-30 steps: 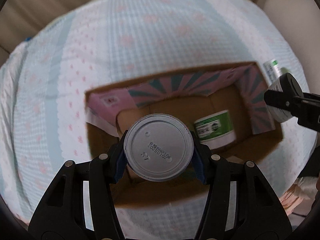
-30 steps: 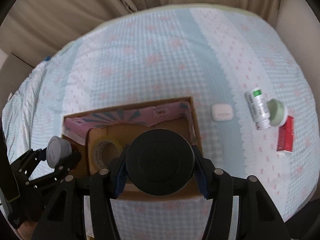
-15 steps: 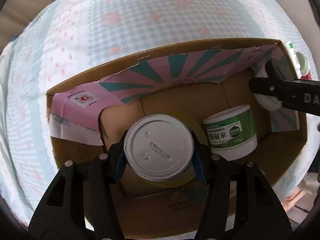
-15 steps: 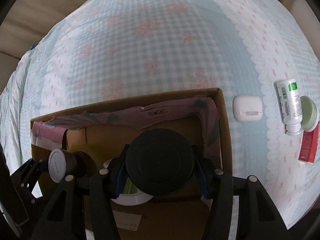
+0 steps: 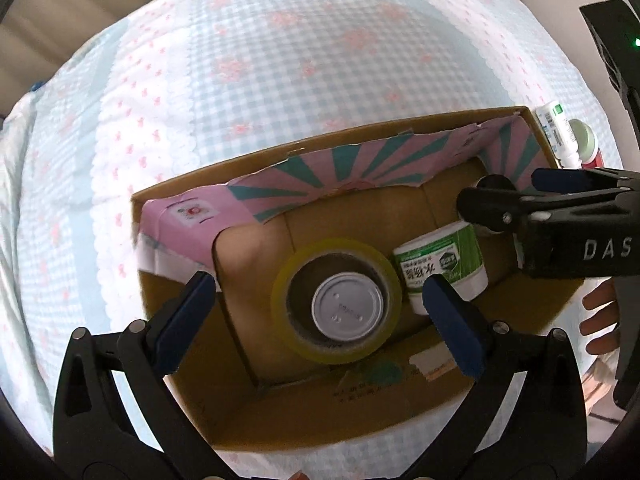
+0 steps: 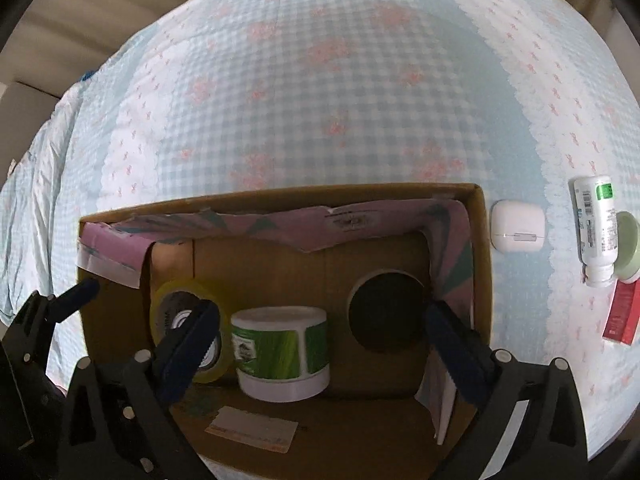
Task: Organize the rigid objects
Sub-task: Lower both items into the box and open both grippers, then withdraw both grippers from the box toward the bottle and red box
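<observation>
An open cardboard box (image 5: 400,396) (image 6: 482,264) with pink and teal paper lining lies on the checked bedspread. My left gripper (image 5: 320,322) hangs over it, jaws opening and wide. Below them a silver can (image 5: 346,312) stands inside the core of a yellow tape roll (image 5: 288,280) (image 6: 160,304), with neither pad touching it. My right gripper (image 6: 320,342) is also opening. A black round jar (image 6: 386,316) lies free at the box's right end, beside a green-labelled white jar (image 6: 280,352) (image 5: 440,268). The right gripper (image 5: 520,200) reaches in from the right.
Right of the box on the bedspread lie a white earbud case (image 6: 518,232), a white bottle with a green label (image 6: 596,228), a pale green lid (image 6: 626,248) and a red carton (image 6: 620,316). A person's fingertips (image 5: 596,312) show at the right edge. Curtains hang behind the bed.
Both grippers sank over the box, then opened. The silver can left the left jaws and sits in the tape roll. The black jar left the right jaws and lies in the box.
</observation>
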The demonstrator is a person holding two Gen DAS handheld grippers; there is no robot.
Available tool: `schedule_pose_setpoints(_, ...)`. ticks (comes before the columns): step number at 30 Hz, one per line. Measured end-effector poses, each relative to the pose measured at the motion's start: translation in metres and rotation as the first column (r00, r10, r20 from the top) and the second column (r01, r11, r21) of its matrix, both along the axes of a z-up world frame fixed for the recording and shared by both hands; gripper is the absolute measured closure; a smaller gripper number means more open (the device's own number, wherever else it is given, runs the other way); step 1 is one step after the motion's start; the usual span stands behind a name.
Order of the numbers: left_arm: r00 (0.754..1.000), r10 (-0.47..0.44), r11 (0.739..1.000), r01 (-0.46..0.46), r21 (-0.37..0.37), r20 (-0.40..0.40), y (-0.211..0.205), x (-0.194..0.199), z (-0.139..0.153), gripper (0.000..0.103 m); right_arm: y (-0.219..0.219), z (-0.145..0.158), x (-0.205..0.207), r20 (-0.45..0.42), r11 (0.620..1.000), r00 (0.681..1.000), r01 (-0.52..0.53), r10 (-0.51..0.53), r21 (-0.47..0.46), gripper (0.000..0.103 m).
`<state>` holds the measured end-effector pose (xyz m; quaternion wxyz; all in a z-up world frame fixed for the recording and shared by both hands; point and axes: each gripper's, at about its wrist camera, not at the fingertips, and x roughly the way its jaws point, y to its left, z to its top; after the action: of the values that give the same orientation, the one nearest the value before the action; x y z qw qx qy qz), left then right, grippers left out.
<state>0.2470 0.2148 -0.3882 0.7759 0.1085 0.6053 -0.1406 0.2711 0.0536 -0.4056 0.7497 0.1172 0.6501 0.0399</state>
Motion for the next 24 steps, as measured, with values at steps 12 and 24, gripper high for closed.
schedule_pose_setpoints(12, 0.995, 0.027, 1.000, -0.026, -0.011, 0.097, 0.012, -0.024, 0.051, 0.000, -0.008, 0.047, -0.021, 0.082, 0.999, 0.996, 0.034, -0.033, -0.006, 0.000)
schedule_pose_setpoints(24, 0.981, 0.081, 0.996, -0.073, -0.052, 0.173, 0.033, -0.083, 0.135, 0.000, -0.001, 0.140, -0.082, 0.178, 0.998, 0.984, 0.023, -0.013, -0.054, 0.000)
